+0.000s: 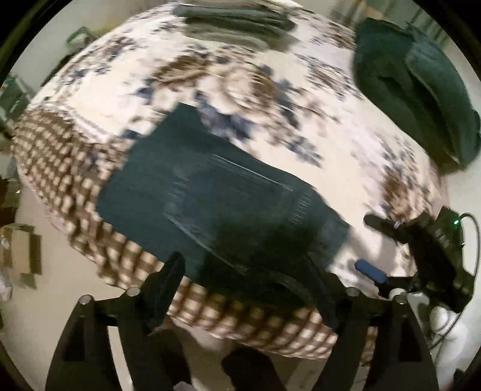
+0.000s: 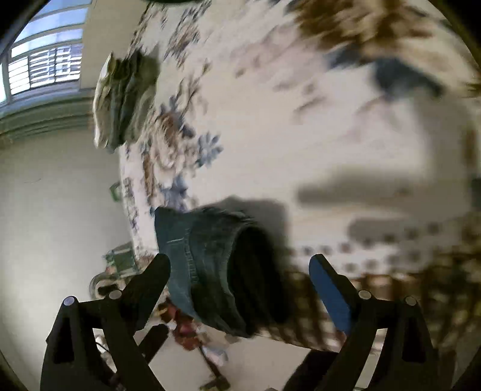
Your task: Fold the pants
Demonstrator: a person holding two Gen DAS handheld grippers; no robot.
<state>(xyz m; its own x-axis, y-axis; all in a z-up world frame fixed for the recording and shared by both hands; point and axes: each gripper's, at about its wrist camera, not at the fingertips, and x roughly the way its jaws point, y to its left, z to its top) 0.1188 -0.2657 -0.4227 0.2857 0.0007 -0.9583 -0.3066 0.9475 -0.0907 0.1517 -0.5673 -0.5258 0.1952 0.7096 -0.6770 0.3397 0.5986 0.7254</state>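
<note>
Dark teal pants point(image 1: 210, 198) lie folded into a rectangle on a floral bedspread point(image 1: 240, 90), near the bed's front edge. In the right wrist view the folded pants point(image 2: 207, 258) show their thick folded end. My left gripper point(image 1: 246, 270) is open, its fingers spread above the near edge of the pants. My right gripper point(image 2: 240, 270) is open and empty, hovering by the pants' right end; it also shows in the left wrist view point(image 1: 390, 249) with a blue pad. Both views are motion-blurred.
A second dark green garment point(image 1: 415, 90) lies at the bed's far right. A stack of folded grey-green clothes point(image 1: 234, 21) sits at the far edge, also in the right wrist view point(image 2: 126, 99). The bedspread has a checkered border point(image 1: 270, 324). Boxes point(image 1: 21, 252) clutter the floor at left.
</note>
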